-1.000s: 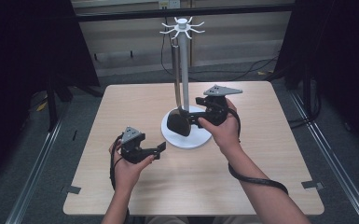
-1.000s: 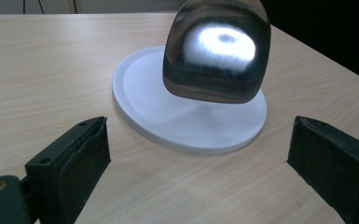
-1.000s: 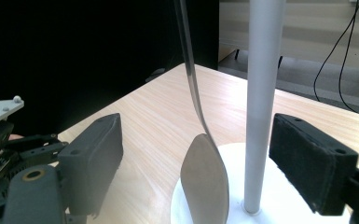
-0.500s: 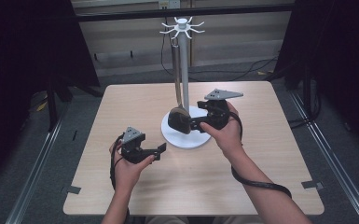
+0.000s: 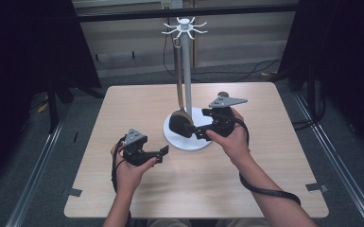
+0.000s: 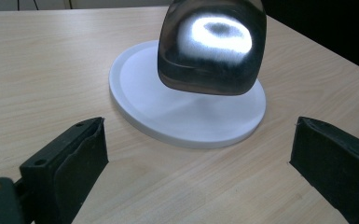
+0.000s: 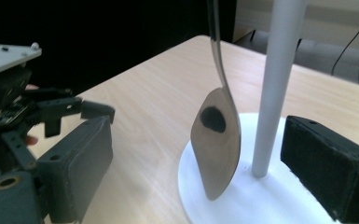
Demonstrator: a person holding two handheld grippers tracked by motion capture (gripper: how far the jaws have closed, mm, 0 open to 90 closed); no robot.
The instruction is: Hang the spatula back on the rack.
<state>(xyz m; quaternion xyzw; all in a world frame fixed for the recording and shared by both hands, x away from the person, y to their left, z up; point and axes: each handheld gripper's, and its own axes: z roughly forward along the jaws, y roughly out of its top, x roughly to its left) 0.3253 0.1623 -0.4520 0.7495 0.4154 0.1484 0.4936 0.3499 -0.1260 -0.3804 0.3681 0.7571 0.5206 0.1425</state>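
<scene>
Right gripper view: right gripper [image 7: 193, 168] jaws have just been opening, wide, flanking the hanging spatula [image 7: 216, 149] untouched; back straight off, don't swing it. Left gripper [image 6: 200, 154] open, empty.

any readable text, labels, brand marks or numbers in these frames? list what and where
None readable.
Spoon hanging on the white stand: shiny bowl, no stamp or brand visible.
Stand base: plain white, no marking.
Grey plate on the right gripper: screws, no lettering.
Left gripper: black, no label visible.
Table: bare wood grain.
</scene>
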